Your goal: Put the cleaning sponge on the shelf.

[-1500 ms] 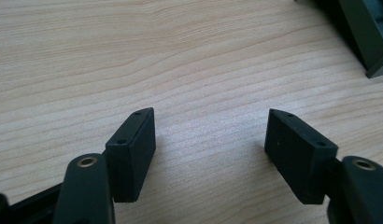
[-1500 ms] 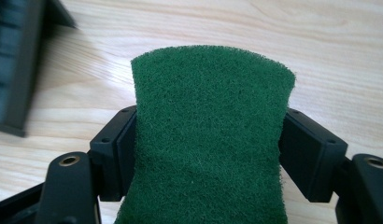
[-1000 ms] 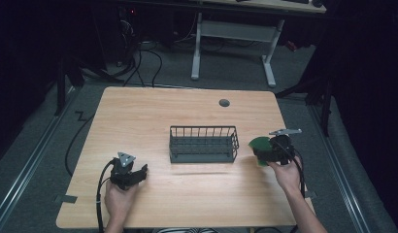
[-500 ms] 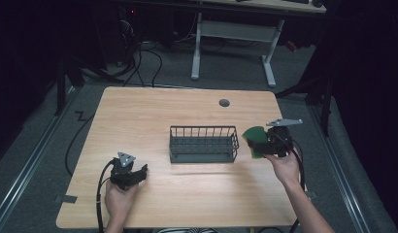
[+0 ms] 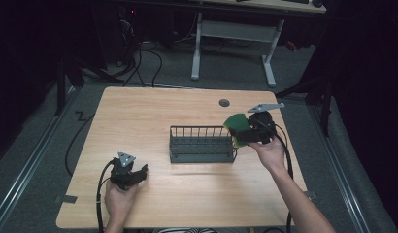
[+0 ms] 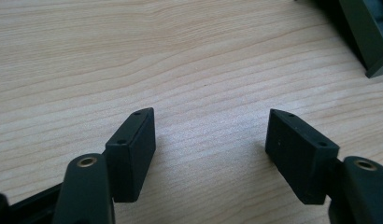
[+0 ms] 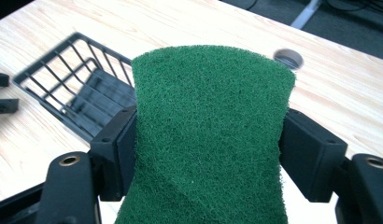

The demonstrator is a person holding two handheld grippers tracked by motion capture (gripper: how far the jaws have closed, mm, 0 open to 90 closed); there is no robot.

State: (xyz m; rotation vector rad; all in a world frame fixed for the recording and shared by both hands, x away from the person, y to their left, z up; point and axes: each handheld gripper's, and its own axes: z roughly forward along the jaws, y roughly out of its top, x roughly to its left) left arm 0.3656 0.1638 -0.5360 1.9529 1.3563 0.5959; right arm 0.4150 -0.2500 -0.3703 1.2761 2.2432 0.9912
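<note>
In the high view the right gripper (image 5: pixel 246 132), a black two-jaw tool with a grey three-cornered plate on top, sits right of centre in the frame, held in the person's right hand (image 5: pixel 268 151). Its jaws are closed onto a green, coarse-fibred scouring pad (image 5: pixel 236 124), which stands out from the jaws toward the left and hangs over the right end of the dark wire-sided rectangular basket (image 5: pixel 202 145). In the right gripper view the pad (image 7: pixel 209 135) takes up the centre of the frame, pinched at its sides so that it bows between the two black jaws; the jaws stand about as far apart as the squeezed pad is wide. Behind it, at the upper left of that view, the basket (image 7: pixel 77 88) lies on the pale wooden worktop (image 7: pixel 189 23), and a round grey cable hole (image 7: pixel 288 58) shows at the upper right.

The left gripper (image 5: pixel 134 174) rests low at the lower left of the high view, held in the left hand (image 5: pixel 118 200) on the worktop (image 5: pixel 139 121), well apart from the basket. In the left gripper view its jaws are spread wide, with bare wood grain (image 6: pixel 180 60) between them and nothing held; a dark corner of the basket (image 6: pixel 367 37) shows at the upper right edge.
</note>
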